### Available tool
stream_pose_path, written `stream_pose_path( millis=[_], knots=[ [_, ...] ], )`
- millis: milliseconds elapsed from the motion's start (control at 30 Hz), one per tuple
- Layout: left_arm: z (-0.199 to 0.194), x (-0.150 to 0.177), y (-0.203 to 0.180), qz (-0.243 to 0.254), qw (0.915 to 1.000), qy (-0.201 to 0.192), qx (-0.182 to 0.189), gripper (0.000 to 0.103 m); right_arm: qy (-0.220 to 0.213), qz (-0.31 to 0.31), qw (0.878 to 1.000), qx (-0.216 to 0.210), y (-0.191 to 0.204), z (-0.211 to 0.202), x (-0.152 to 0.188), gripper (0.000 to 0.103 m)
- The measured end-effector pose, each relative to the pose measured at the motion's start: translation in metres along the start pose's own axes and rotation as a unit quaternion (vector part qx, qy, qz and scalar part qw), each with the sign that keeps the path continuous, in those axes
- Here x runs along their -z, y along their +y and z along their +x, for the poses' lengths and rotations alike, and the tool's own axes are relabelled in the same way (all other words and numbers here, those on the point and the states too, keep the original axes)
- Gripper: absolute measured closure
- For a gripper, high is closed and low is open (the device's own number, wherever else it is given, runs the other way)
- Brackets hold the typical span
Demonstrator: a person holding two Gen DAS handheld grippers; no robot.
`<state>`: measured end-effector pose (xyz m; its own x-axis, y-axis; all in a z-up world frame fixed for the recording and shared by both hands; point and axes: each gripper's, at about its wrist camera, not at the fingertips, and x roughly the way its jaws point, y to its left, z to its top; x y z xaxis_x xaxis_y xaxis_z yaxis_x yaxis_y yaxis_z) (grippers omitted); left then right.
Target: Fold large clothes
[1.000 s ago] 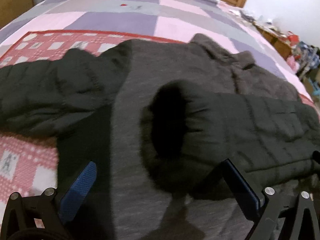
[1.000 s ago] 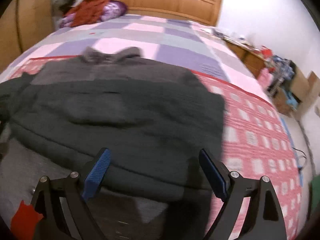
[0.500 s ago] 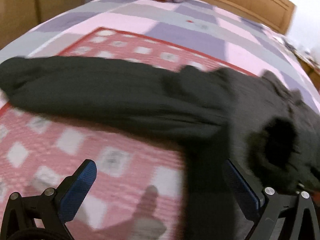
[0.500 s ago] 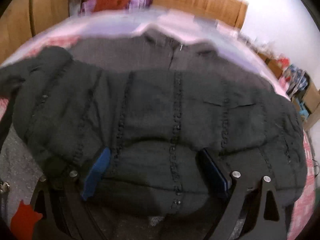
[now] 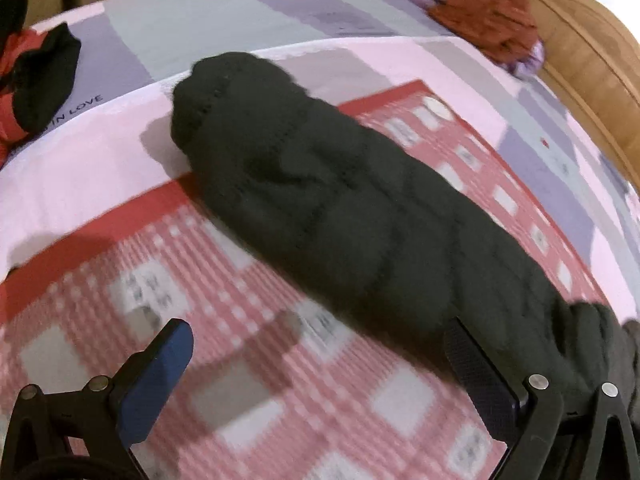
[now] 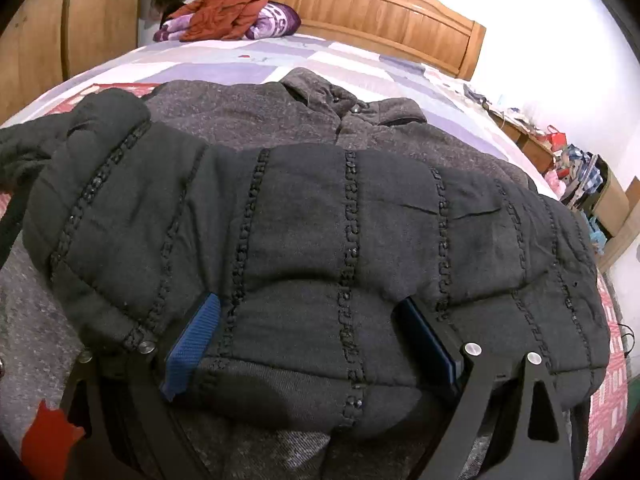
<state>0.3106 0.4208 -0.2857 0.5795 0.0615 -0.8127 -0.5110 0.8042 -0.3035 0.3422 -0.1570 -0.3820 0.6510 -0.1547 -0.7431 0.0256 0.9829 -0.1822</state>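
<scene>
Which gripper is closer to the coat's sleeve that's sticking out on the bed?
Left. The left gripper hovers open right beside the outstretched sleeve. The right gripper is over the other sleeve folded across the coat's body.

Colours, going by both views: the jacket (image 6: 320, 220) has black quilted sleeves with shiny black stitch lines, and a charcoal grey speckled body and collar. The bedspread (image 5: 280, 380) is a pink-and-red gingham with pale squares and a solid red border, plus blocks of lilac, grey and light pink. The headboard (image 6: 380, 12) is orange-brown wood. The pile of clothes (image 6: 228, 12) is rust red and purple. The gripper pads (image 6: 192, 344) are blue on black frames.
</scene>
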Motion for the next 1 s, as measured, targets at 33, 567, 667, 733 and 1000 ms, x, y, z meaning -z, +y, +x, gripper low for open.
stream_pose_path(
  millis=[33, 567, 667, 733, 1000],
  knots=[
    [0.007, -0.006, 0.004, -0.007, 1.0000, 0.003, 0.003, 0.000, 0.000, -0.001, 1.000, 0.002, 0.001, 0.000, 0.000, 0.010],
    [0.101, -0.064, 0.006, -0.048, 0.9969, 0.024, -0.058, 0.001, -0.001, -0.005, 1.000, 0.008, 0.000, 0.003, 0.002, 0.009],
    [0.105, -0.063, -0.011, 0.008, 0.9982, 0.026, -0.053, 0.026, -0.001, -0.006, 1.000, 0.009, 0.000, 0.004, 0.002, 0.009],
    [0.096, -0.066, -0.004, -0.020, 0.9995, 0.014, -0.022, 0.065, -0.002, -0.006, 1.000, 0.009, 0.000, 0.004, 0.003, 0.009],
    [0.051, -0.081, -0.040, 0.006, 0.9976, -0.034, 0.059, 0.090, -0.002, -0.006, 1.000, 0.008, 0.000, 0.004, 0.003, 0.009]
  ],
)
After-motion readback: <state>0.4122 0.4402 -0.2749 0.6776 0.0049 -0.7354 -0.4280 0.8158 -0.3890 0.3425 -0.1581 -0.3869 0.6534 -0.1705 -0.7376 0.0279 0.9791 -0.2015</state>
